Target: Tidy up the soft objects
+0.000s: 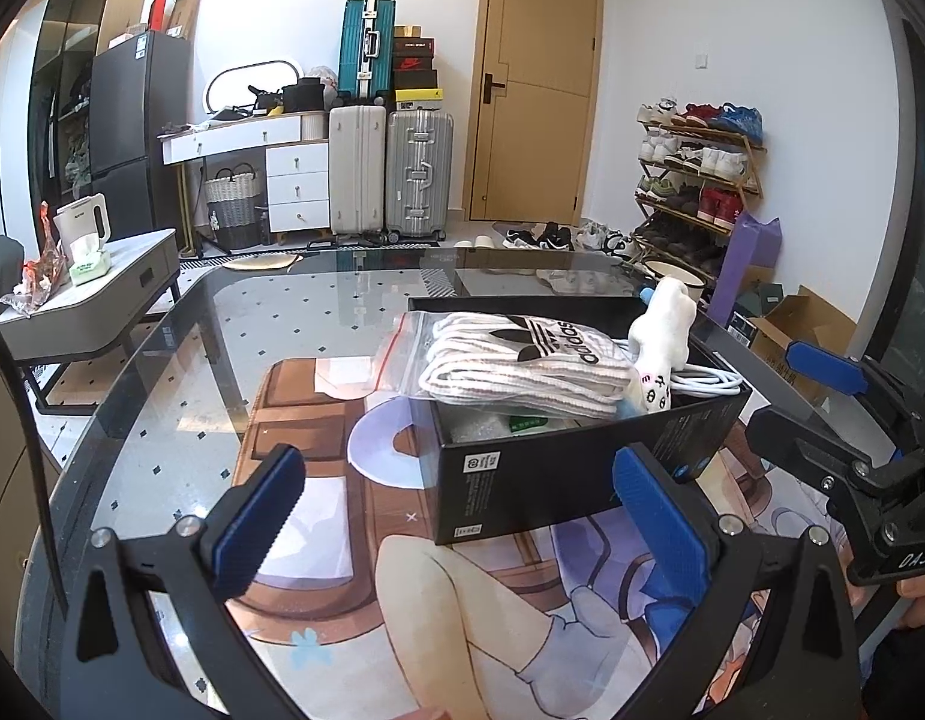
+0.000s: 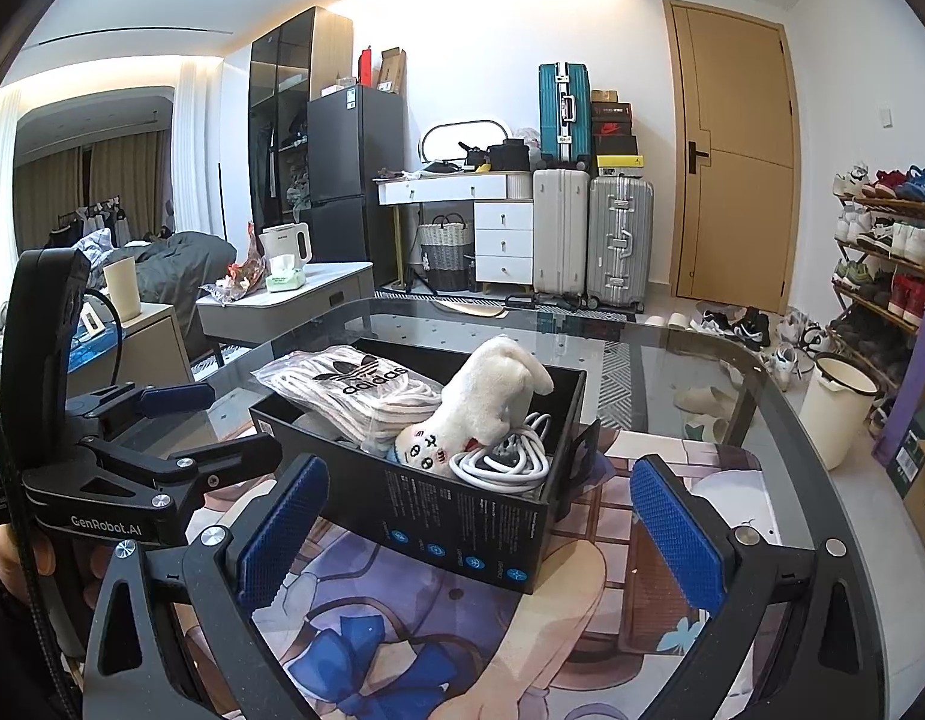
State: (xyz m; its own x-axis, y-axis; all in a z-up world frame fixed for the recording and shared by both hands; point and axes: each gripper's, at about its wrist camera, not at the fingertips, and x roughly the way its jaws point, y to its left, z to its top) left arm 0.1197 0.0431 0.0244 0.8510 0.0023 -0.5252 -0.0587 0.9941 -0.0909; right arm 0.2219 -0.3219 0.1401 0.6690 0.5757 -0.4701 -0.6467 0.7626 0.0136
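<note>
While jaws gape, plush toy [image 2: 492,396] fills black box [image 2: 462,528].

A glass-topped surface [image 1: 180,360] carries an illustrated mat [image 1: 462,588]. Behind it, a tan door [image 2: 735,150] stands closed in a white wall. Left of the door, a teal suitcase [image 2: 563,111] and stacked shoeboxes [image 2: 613,135] sit on a white suitcase [image 2: 559,231] and a silver one [image 2: 619,240], just beside a white dresser [image 2: 501,234]. A dark fridge [image 2: 351,174] stands further left. A shoe rack [image 1: 696,180] fills the right wall, shoes scattered on the floor below. A kettle [image 1: 81,222] and tissue pack [image 1: 89,264] rest on a low side table [image 1: 102,294].
</note>
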